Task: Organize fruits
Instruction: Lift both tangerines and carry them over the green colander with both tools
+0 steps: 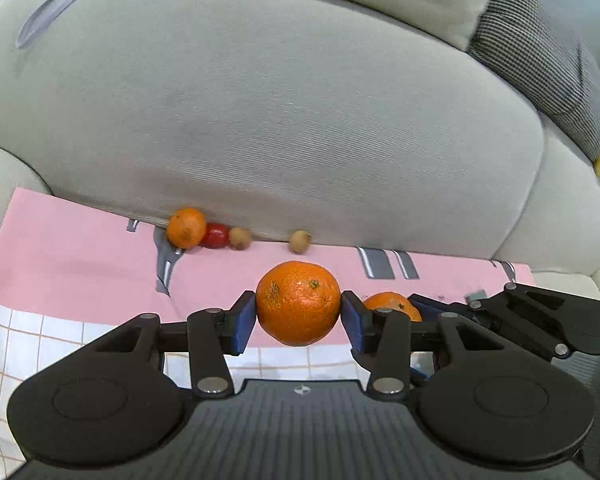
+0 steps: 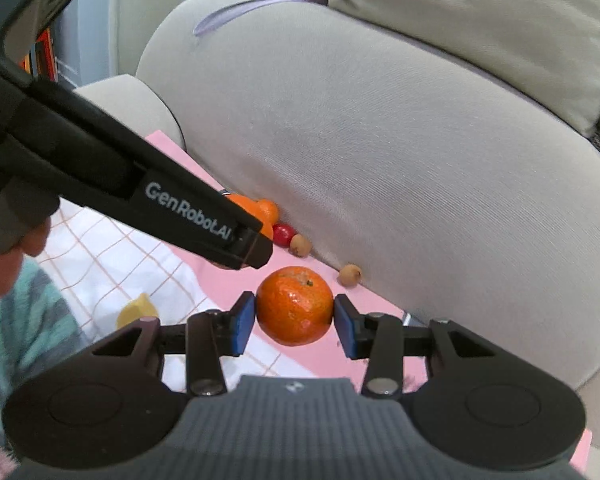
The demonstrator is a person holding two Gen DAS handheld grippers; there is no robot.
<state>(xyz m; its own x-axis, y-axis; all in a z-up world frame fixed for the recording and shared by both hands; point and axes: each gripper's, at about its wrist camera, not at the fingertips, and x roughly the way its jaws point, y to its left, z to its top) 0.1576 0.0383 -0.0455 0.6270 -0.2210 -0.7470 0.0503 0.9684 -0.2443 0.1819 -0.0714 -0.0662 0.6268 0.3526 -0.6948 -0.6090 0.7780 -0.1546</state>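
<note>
left fingers (image 1: 298,314) clamp orange (image 1: 298,303), frame centre, round, stem end up-right | right fingers (image 2: 294,318) touch both sides of second orange (image 2: 294,305), frame centre, stem up | third orange (image 1: 186,227), tomato (image 1: 214,235) by cushion (image 1: 284,120), left of centre

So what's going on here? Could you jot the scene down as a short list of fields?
Setting: grey sofa, pink cloth on the seat
Left gripper: shut on a tangerine
Right gripper: shut on a second tangerine
Loose fruit at sofa back: small tangerine, red fruit, two brown longans
Other: yellow fruit on checked cloth
</note>
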